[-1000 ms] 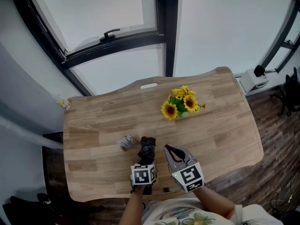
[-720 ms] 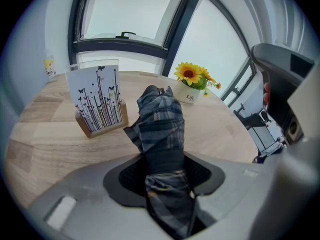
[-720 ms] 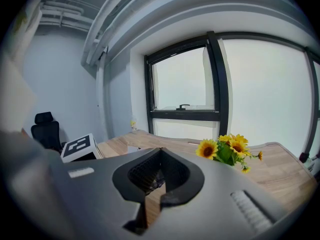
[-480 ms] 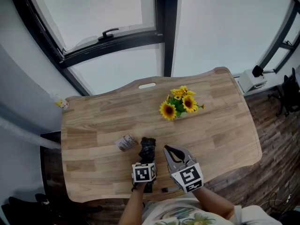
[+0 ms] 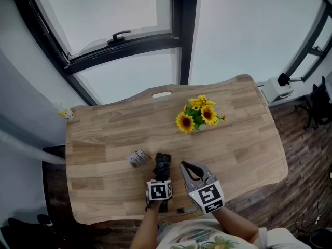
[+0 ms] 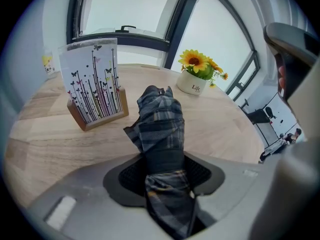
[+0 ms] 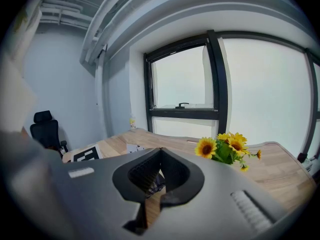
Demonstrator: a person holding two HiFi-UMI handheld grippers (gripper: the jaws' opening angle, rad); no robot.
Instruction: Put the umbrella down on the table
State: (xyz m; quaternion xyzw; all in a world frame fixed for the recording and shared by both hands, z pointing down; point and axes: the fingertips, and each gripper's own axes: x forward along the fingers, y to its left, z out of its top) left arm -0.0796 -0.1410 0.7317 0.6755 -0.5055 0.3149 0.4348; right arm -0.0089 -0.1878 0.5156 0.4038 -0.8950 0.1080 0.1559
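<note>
1. Wood of the worktop (image 5: 104,139) lies bare along the near edge, between a stand (image 6: 95,86) on the left and sunflowers (image 5: 198,115) further back. Room enough for the set-down is judged to be there.
2. Folded and dark plaid, the umbrella (image 6: 161,129) is held low over that near strip and is pointed steeply down and away from the person. Whether its far end touches the wood cannot be told.
3. By the left claw (image 6: 164,170) the umbrella is clamped round its banded middle, with the jaws kept partly apart by the bundle.
4. Just to the right of the umbrella the right claw (image 7: 159,176) is seen with its jaws brought together on nothing. No part in the grip is taken by it.
5. Most of the carry is judged to be done, but the task itself is not. The umbrella has yet to be laid flat on the worktop, and the left claw has yet to be opened and drawn clear.
</note>
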